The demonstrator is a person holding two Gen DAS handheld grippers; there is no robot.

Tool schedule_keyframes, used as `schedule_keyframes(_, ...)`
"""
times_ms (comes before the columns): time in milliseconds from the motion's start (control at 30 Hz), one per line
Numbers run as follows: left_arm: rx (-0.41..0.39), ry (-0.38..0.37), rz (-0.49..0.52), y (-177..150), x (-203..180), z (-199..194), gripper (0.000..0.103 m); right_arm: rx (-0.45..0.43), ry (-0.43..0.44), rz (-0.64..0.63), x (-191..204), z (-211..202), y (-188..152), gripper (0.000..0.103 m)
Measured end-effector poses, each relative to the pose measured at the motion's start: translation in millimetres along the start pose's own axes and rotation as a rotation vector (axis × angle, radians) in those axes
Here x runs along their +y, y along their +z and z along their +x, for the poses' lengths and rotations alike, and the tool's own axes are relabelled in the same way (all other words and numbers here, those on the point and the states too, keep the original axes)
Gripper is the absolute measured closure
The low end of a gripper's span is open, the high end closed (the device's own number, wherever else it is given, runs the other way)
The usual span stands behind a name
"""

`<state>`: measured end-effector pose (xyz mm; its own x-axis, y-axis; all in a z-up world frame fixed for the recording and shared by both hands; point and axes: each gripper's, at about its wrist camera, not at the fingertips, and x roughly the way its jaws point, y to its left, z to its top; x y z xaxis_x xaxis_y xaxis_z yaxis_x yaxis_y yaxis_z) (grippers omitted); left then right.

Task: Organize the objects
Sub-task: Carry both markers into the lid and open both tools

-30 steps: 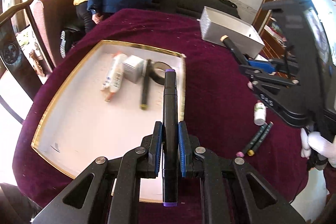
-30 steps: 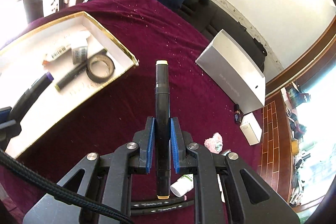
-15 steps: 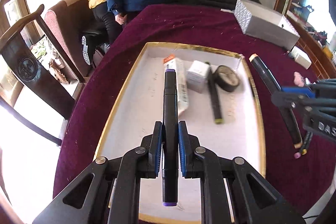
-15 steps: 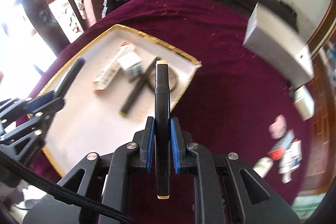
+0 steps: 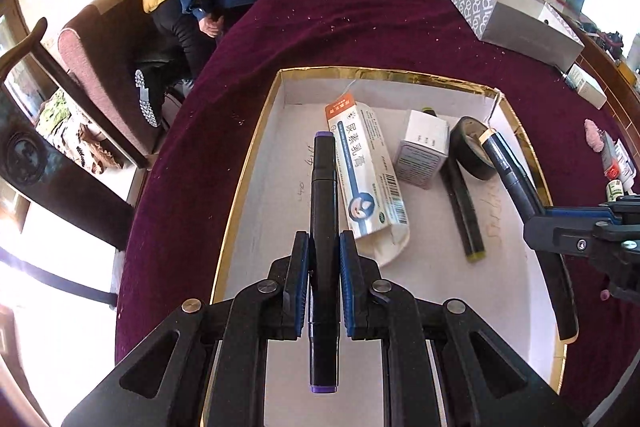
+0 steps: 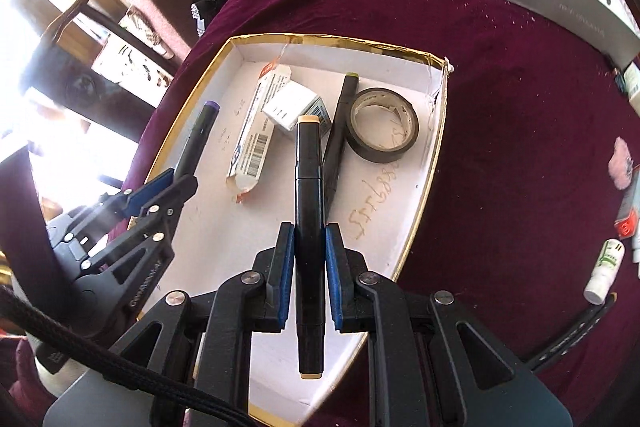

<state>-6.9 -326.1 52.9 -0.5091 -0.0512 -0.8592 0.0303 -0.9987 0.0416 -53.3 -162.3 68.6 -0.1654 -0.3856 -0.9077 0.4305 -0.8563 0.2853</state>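
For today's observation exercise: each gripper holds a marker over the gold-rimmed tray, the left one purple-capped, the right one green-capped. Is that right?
One detail is wrong. The right gripper holds a cream-capped marker, not green-capped, as the right wrist view shows. The left gripper does hold the purple-capped marker over the gold-rimmed tray.

Three markers: one purple-capped, one cream-capped, one olive-capped lying in the tray. One tape roll, one long carton, one small box. One grey box on the counter.
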Motion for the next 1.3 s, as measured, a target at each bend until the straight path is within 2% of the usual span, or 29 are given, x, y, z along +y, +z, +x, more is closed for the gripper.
schedule_keyframes(733, 0.023, 0.015, 0.036, 22, 5, 40, 0.091, 0.029, 0.099, 0.122, -12, 30, 36, 0.090)
schedule_keyframes(1100, 0.027, 0.013, 0.012, 28, 12, 50, 0.091, 0.050, 0.085, 0.131, -15, 48, 45, 0.090)
schedule_keyframes(1300, 0.018, -0.031, -0.060, 28, 21, 47, 0.090, 0.091, 0.170, 0.168, -18, 58, 48, 0.090)
